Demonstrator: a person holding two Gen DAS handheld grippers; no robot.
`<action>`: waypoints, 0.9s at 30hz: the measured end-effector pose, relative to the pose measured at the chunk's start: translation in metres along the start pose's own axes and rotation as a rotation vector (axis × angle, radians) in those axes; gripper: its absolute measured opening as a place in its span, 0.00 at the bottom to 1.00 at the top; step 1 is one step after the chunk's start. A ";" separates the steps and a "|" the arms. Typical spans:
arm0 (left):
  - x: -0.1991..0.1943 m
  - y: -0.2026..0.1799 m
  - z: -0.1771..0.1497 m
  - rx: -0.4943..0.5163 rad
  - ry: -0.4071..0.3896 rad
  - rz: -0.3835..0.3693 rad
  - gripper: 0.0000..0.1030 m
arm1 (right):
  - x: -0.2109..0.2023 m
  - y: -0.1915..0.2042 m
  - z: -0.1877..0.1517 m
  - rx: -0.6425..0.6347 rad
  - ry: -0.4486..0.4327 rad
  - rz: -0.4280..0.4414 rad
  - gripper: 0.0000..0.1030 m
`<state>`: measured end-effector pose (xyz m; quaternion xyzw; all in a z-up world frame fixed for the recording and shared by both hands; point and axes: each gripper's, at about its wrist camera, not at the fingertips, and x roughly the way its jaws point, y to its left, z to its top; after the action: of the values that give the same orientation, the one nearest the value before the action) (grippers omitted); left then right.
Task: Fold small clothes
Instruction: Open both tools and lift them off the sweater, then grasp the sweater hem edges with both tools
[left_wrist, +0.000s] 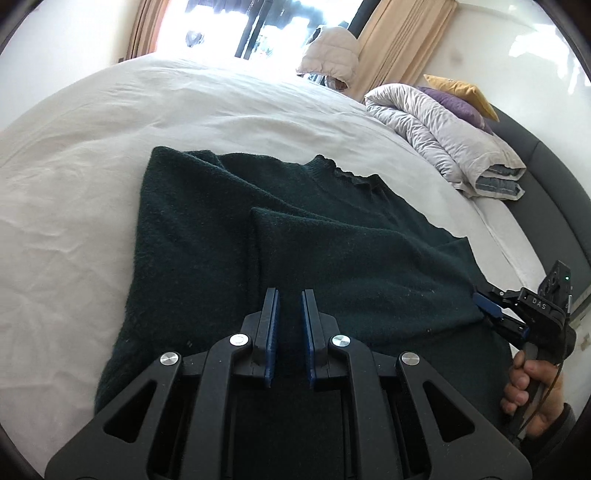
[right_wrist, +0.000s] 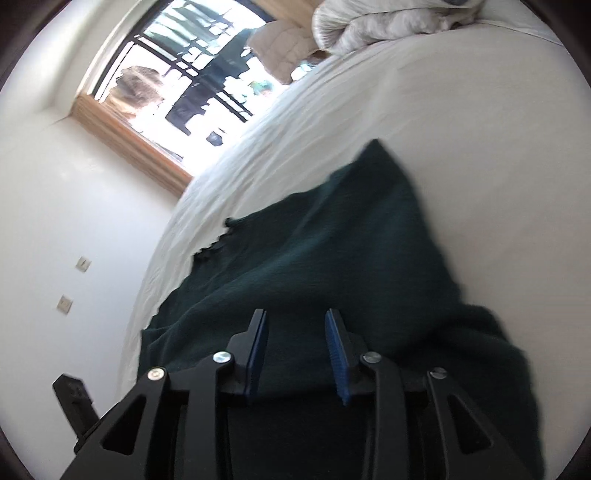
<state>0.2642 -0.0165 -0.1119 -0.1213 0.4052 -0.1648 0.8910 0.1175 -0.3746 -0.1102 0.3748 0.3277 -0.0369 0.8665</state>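
1. A dark green sweater (left_wrist: 229, 229) is lying spread on a white-sheeted bed (left_wrist: 74, 184), its collar pointing toward the window (right_wrist: 192, 85).
2. The left claw (left_wrist: 290, 295) is hovering over the sweater's lower half, its blue pads nearly pressed together with nothing visibly caught between them.
3. The right claw (right_wrist: 295, 314) is standing partly spread above the sweater, gripping nothing; motion blur is smearing the cloth in its view.
4. In the left wrist view, a hand (left_wrist: 532, 391) is gripping the right claw's handle at the sweater's right edge.
5. A rolled duvet (left_wrist: 443, 136) and two cushions are sitting beyond the sweater, at the bed's head.
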 end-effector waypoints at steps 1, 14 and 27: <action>-0.013 -0.001 -0.005 0.011 -0.006 0.031 0.12 | -0.010 0.000 -0.004 0.006 -0.018 0.021 0.44; -0.129 0.021 -0.089 0.073 0.012 0.128 0.12 | -0.058 0.019 -0.044 -0.177 0.050 -0.055 0.85; -0.246 0.015 -0.214 0.771 -0.119 0.210 0.78 | -0.227 -0.029 -0.093 -0.173 -0.189 -0.124 0.85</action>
<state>-0.0481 0.0762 -0.0866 0.2544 0.2717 -0.2055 0.9051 -0.1195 -0.3737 -0.0398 0.2726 0.2692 -0.0974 0.9186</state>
